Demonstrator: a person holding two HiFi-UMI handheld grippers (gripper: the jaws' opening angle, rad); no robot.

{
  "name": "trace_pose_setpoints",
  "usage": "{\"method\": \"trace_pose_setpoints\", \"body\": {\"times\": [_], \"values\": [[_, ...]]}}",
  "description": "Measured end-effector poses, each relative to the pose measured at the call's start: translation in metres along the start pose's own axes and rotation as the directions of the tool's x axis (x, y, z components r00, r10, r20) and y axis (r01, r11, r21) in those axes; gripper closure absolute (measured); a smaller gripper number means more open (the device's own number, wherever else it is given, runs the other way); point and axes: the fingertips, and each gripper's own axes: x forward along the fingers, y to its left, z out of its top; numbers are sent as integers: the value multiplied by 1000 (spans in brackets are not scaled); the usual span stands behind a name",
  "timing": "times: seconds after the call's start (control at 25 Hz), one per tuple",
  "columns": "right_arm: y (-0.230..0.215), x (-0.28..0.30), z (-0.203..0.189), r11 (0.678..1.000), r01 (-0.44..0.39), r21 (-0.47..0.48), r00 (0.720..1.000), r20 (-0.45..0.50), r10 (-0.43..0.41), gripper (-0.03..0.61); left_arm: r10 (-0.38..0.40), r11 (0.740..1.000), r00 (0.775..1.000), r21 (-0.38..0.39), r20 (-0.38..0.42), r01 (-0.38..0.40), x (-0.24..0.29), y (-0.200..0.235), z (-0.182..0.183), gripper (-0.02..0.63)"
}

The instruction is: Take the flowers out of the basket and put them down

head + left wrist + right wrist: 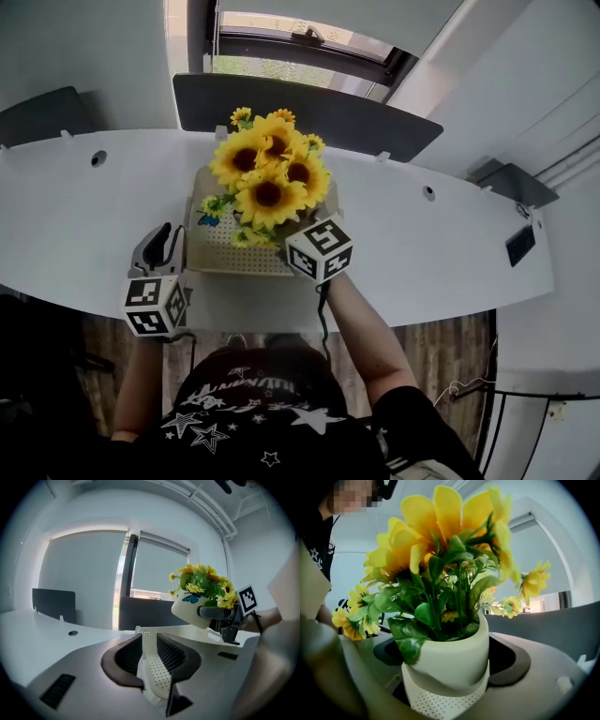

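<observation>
A bunch of yellow sunflowers (267,173) stands in a white pot (450,660). My right gripper (451,670) is shut on the pot's sides. In the left gripper view the pot (190,609) hangs tilted above the white perforated basket (217,255), with one black finger (216,613) across it. The basket lies on the white table near the front edge. My left gripper (165,242) sits at the basket's left side. Its jaws stand open on either side of the basket's thin wall (157,672), with gaps showing on both sides.
The curved white table (450,253) has cable holes (98,157) at the left and at the right (428,193). Dark partition panels (309,108) line its far edge below a window. The person's body is close against the front edge.
</observation>
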Motion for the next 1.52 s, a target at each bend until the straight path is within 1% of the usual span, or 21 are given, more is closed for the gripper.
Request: {"method": "trace_pose_setpoints", "body": {"times": [0.08, 0.24, 0.4, 0.44, 0.6, 0.76, 0.8, 0.88, 1.04, 1.16, 1.24, 1.32, 1.4, 1.52], "values": [[0, -16, 2, 999, 46, -14, 999, 2, -46, 71, -37, 999, 999, 25, 22, 37, 1, -11, 8, 528], [7, -56, 7, 991, 132, 16, 990, 40, -133, 71, -137, 989, 989, 71, 62, 133, -2, -43, 18, 528], [10, -100, 13, 971, 233, 47, 969, 78, -236, 71, -195, 969, 974, 174, 115, 173, -12, -76, 29, 528], [10, -109, 12, 965, 256, 56, 962, 86, -260, 70, -216, 963, 969, 188, 119, 192, -13, -84, 29, 528], [6, -146, 6, 941, 332, 70, 936, 101, -338, 71, -312, 942, 943, 170, 118, 290, -10, -117, 24, 528], [-3, -217, 9, 927, 362, 97, 922, 108, -372, 71, -359, 923, 927, 189, 110, 335, -25, -187, 26, 531], [-6, -228, 9, 923, 372, 98, 918, 109, -381, 71, -370, 918, 923, 194, 106, 346, -25, -199, 26, 536], [-10, -235, 4, 912, 399, 100, 906, 111, -408, 71, -390, 909, 915, 202, 105, 364, -19, -205, 24, 566], [-17, -229, -11, 890, 444, 103, 883, 118, -454, 71, -421, 896, 900, 212, 117, 391, 0, -196, 16, 587], [-23, -231, -18, 878, 470, 93, 870, 122, -478, 70, -429, 894, 893, 203, 134, 400, 6, -193, 14, 592], [-37, -248, -21, 873, 478, 95, 863, 130, -487, 71, -426, 896, 893, 209, 146, 393, 8, -210, 15, 592], [-57, -278, -24, 870, 479, 119, 860, 135, -492, 71, -412, 901, 899, 213, 146, 378, 12, -241, 17, 592], [-73, -302, -29, 872, 474, 126, 864, 127, -488, 71, -402, 906, 905, 204, 141, 371, 14, -269, 16, 592], [-88, -321, -39, 878, 462, 125, 872, 118, -476, 71, -399, 907, 907, 208, 137, 367, 20, -297, 11, 593]]}}
